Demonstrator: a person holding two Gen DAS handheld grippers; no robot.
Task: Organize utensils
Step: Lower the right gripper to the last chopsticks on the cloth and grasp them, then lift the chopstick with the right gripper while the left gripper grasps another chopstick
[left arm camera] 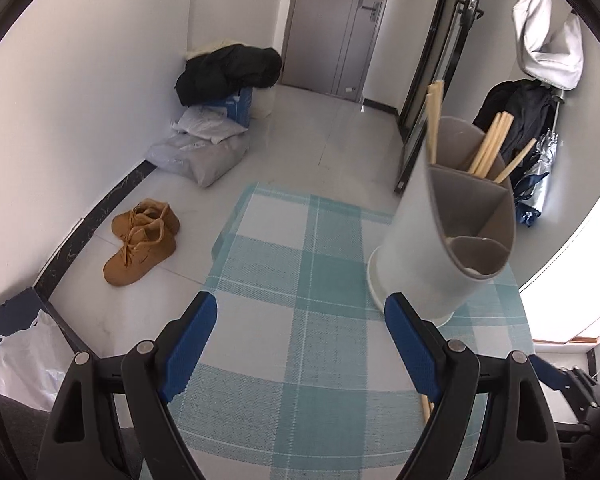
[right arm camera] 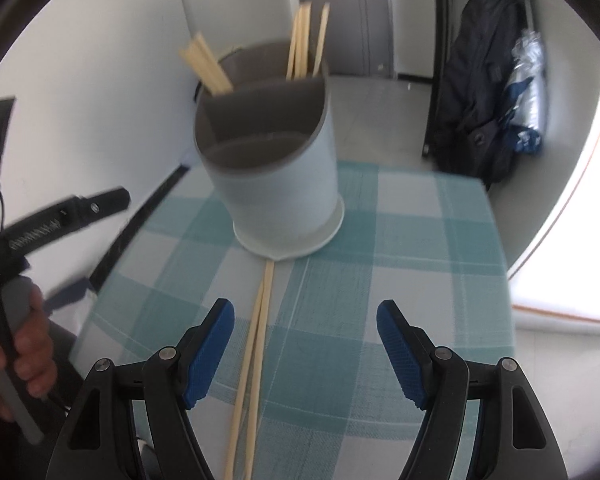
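A pale grey utensil holder [right arm camera: 276, 184] with divided compartments stands on the teal-and-white checked tablecloth [right arm camera: 420, 280]. Several wooden chopsticks [right arm camera: 304, 40] stick up out of its rear compartments. Two loose chopsticks [right arm camera: 256, 352] lie side by side on the cloth, running from the holder's base toward the camera. My right gripper [right arm camera: 306, 316] hangs open over them, and they pass just inside its left finger without touching the pads. My left gripper [left arm camera: 300, 312] is open and holds nothing, with the holder [left arm camera: 444, 232] just beyond its right finger.
A hand [right arm camera: 20, 340] holding the left gripper's handle shows at the left of the right wrist view. On the floor left of the table are tan boots [left arm camera: 140, 240], bags and a dark coat [left arm camera: 228, 72]. Dark jackets [right arm camera: 484, 92] hang at the right, near a bright window.
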